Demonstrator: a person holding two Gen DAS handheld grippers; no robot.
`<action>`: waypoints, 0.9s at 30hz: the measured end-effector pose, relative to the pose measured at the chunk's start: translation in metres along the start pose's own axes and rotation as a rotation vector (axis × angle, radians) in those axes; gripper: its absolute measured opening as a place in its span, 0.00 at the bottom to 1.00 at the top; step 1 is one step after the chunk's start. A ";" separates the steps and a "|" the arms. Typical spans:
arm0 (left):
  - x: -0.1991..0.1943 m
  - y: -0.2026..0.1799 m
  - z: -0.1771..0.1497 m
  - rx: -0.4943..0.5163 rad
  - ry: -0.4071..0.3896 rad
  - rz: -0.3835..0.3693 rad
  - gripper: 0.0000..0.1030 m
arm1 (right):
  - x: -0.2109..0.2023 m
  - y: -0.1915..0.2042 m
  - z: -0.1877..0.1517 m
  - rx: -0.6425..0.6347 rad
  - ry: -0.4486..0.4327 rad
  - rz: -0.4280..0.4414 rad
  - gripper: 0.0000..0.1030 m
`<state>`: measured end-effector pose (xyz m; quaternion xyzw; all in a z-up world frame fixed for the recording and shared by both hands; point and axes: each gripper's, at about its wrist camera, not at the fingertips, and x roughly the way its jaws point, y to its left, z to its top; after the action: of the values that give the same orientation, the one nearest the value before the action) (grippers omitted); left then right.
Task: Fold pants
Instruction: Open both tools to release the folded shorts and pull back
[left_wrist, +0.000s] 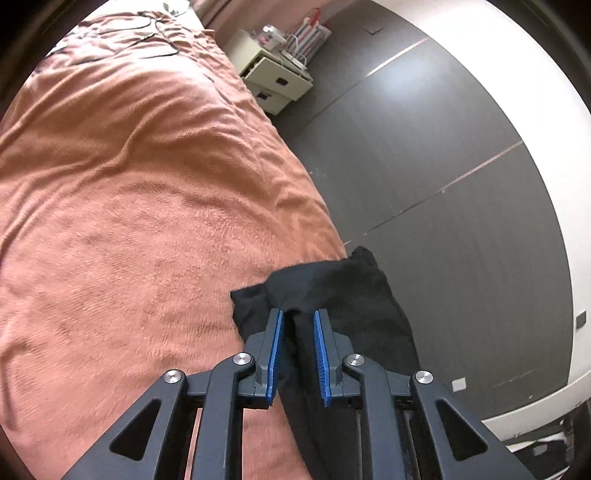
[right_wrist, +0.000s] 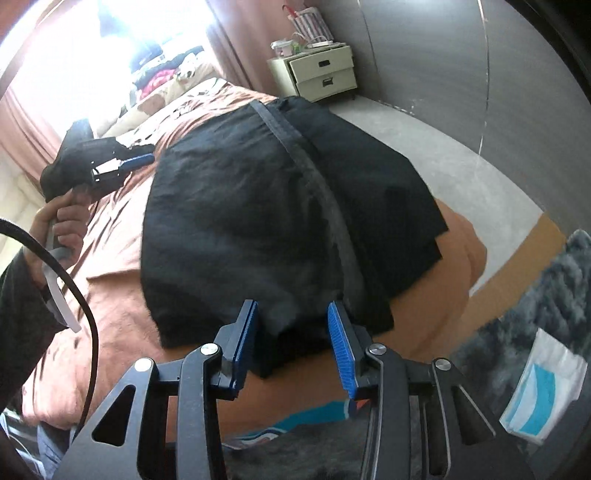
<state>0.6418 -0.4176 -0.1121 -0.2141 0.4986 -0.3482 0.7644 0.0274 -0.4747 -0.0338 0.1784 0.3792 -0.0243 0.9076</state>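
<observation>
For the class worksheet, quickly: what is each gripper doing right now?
Left gripper: open, black pants between its fingers, not clamped.
Right gripper: open, at the pants' near edge.

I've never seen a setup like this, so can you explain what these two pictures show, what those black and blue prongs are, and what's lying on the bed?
These are two hand-held grippers, tools a person squeezes by hand; no robot arm is involved. Each carries a camera looking along its two blue-padded fingers. One picture comes from the left hand-held gripper, the other from the right hand-held gripper. On the wrinkled salmon-pink bedspread lie black fabric pants, partly folded. The left gripper's fingers straddle a fold of the pants with a gap showing; whether it pinches the cloth is unclear. The right one is open at the pants' near edge. Behind stands a cream two-drawer nightstand.
</observation>
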 end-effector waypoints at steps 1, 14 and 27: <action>-0.004 -0.003 -0.002 0.012 0.003 0.006 0.20 | -0.009 -0.003 -0.001 0.004 -0.004 -0.002 0.36; -0.069 -0.038 -0.034 0.139 -0.029 0.082 0.60 | -0.083 0.011 0.002 0.024 -0.070 -0.034 0.71; -0.165 -0.067 -0.083 0.289 -0.083 0.114 0.90 | -0.110 0.070 -0.011 0.021 -0.124 -0.054 1.00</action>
<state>0.5017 -0.3376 -0.0001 -0.0877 0.4225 -0.3634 0.8257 -0.0457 -0.4151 0.0574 0.1758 0.3268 -0.0636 0.9264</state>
